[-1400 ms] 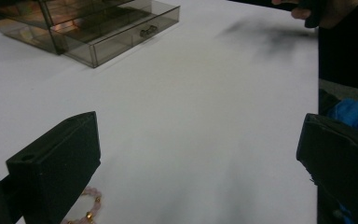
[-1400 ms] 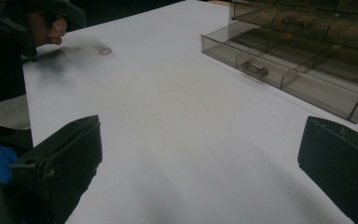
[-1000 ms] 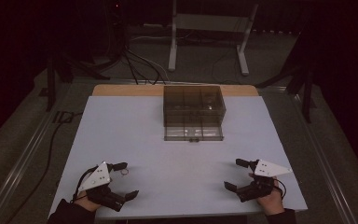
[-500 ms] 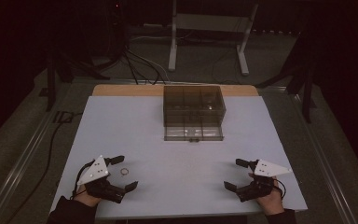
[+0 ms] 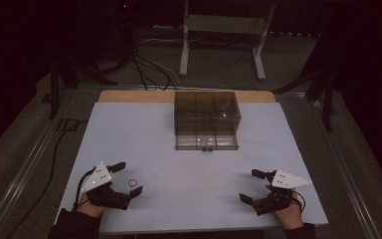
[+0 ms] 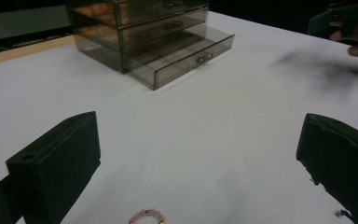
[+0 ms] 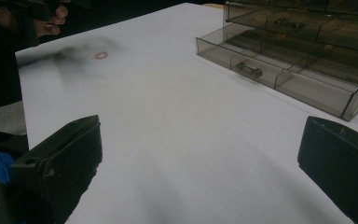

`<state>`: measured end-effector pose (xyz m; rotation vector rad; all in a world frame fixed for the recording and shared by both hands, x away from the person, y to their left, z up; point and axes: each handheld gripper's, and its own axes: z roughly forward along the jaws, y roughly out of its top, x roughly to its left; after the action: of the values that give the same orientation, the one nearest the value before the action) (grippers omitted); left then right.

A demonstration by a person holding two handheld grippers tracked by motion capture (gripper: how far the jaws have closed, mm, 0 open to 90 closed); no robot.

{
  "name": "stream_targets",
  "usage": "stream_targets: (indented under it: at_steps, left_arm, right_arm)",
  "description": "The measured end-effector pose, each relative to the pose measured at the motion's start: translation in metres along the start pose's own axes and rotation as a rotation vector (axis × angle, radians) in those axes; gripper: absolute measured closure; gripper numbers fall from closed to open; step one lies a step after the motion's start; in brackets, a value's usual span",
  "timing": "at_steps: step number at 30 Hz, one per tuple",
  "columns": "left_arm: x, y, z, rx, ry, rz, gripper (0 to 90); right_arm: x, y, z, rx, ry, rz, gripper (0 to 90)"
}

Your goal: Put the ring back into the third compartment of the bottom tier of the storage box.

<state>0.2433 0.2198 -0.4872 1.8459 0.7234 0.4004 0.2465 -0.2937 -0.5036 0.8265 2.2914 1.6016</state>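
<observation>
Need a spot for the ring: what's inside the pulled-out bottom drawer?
The bottom drawer stands pulled out of the drawer box. Its divided compartments look bare where visible. The part under the box is hidden. The ring lies on the table, between the open left gripper's jaws.

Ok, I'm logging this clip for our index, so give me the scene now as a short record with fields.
surface: white table
small item: beaded ring lying flat on the table, between the left gripper's fingers, untouched
left gripper: open, low around the ring
right gripper: open, holding nothing, near the table's right front
container: smoky clear drawer box at the far middle
drawer state: bottom drawer pulled out
</observation>
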Motion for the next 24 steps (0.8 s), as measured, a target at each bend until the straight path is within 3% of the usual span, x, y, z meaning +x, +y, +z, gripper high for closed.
stream_targets:
  at_steps: [9,12,15,18,22,23,24]
  left_arm:
    - [0.009,-0.005,0.000,0.039,0.085,-0.030,0.6]
    - [0.011,-0.007,0.000,0.054,0.092,-0.024,0.6]
    - [0.014,-0.012,0.002,0.080,0.097,-0.057,0.7]
    - [0.016,-0.014,0.003,0.105,0.118,-0.049,0.7]
    - [0.018,-0.013,0.003,0.124,0.119,-0.078,4.9]
    - [0.019,-0.013,0.003,0.144,0.147,-0.081,6.5]
    - [0.019,-0.013,0.003,0.144,0.147,-0.081,7.7]
  right_arm:
    - [0.000,0.000,0.000,-0.007,0.008,0.009,0.0]
    - [0.000,0.000,-0.001,-0.005,0.008,0.011,0.0]
    - [0.001,0.000,-0.001,-0.006,0.010,0.011,0.0]
    - [0.001,0.001,0.000,-0.004,0.011,0.008,0.0]
    - [0.001,0.000,0.000,-0.003,0.010,0.009,0.0]
    - [0.001,0.000,0.000,0.000,0.010,0.007,0.0]
    - [0.001,0.000,0.000,0.000,0.010,0.007,0.0]
